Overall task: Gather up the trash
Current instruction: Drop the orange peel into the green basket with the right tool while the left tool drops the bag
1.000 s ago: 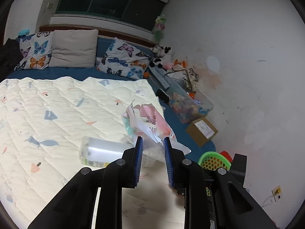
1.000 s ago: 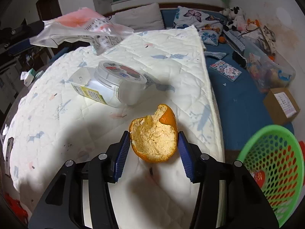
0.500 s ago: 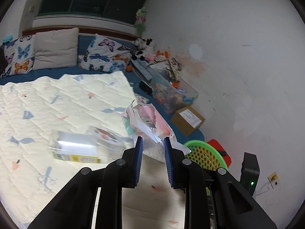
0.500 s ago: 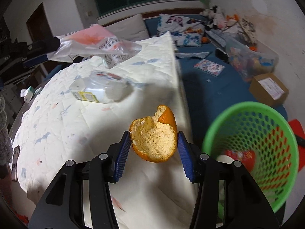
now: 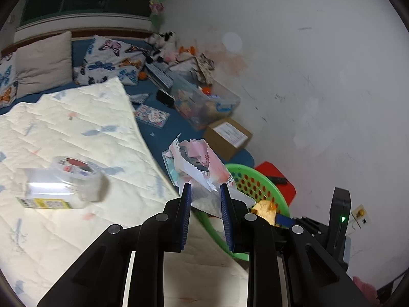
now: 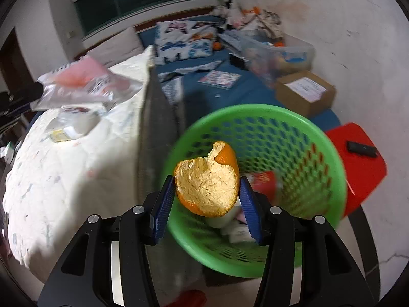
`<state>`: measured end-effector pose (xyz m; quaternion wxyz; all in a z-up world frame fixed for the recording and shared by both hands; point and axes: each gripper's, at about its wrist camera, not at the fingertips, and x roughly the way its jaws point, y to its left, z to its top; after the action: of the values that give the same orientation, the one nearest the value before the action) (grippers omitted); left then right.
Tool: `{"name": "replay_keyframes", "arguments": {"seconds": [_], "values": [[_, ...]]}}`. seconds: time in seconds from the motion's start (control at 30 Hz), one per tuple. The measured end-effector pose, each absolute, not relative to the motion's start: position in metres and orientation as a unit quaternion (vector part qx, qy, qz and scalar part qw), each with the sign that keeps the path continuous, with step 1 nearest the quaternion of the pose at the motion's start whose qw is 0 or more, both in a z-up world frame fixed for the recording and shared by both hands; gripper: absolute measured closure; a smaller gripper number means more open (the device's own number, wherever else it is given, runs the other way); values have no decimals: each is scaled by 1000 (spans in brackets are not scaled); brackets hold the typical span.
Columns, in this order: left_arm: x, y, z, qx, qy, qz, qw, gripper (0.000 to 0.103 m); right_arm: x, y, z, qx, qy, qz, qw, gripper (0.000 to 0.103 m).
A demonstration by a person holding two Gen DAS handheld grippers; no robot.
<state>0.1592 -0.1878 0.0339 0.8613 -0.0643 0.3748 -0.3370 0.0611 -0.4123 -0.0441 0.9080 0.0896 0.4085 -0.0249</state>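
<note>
My left gripper (image 5: 204, 192) is shut on a crumpled plastic wrapper (image 5: 194, 163), pink and white, held over the bed's edge near the green basket (image 5: 258, 179). The wrapper also shows in the right wrist view (image 6: 81, 87). My right gripper (image 6: 208, 192) is shut on a piece of orange peel (image 6: 207, 184) and holds it above the green basket (image 6: 268, 122), which has some trash inside. The peel and right gripper show in the left wrist view (image 5: 264, 208) over the basket. A clear plastic jar (image 5: 64, 186) lies on the quilt.
The white quilt (image 5: 64, 128) covers the bed on the left. A cardboard box (image 6: 304, 92), a clear storage bin (image 6: 278, 51) and papers lie on the blue mat. A red stool (image 6: 358, 163) with a black remote stands right of the basket, by the white wall.
Both grippers have swung right, off the bed toward the basket. The peel is now over the basket. The wrapper has come to the bed's edge. Both grips are unchanged.
</note>
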Motion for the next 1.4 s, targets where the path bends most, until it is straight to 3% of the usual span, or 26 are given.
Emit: {"name": "replay_keyframes", "arguments": {"seconds": [0.33,1.0,1.17,1.27,1.4], "values": [[152,-241,16,-23,397,-364,842,81,44,-457,-52,126,406,-63,903,41],[138,-315,-31,34,447,-404,797,79,8,-485,-32,148,369,-87,913,38],[137,-318,-33,35,447,-410,794,74,8,-483,-29,150,366,-84,915,38],[137,-316,-34,28,447,-413,793,62,8,-482,-29,150,365,-80,915,38],[133,-306,-32,26,443,-410,797,61,10,-478,-27,148,365,-76,916,38]]}}
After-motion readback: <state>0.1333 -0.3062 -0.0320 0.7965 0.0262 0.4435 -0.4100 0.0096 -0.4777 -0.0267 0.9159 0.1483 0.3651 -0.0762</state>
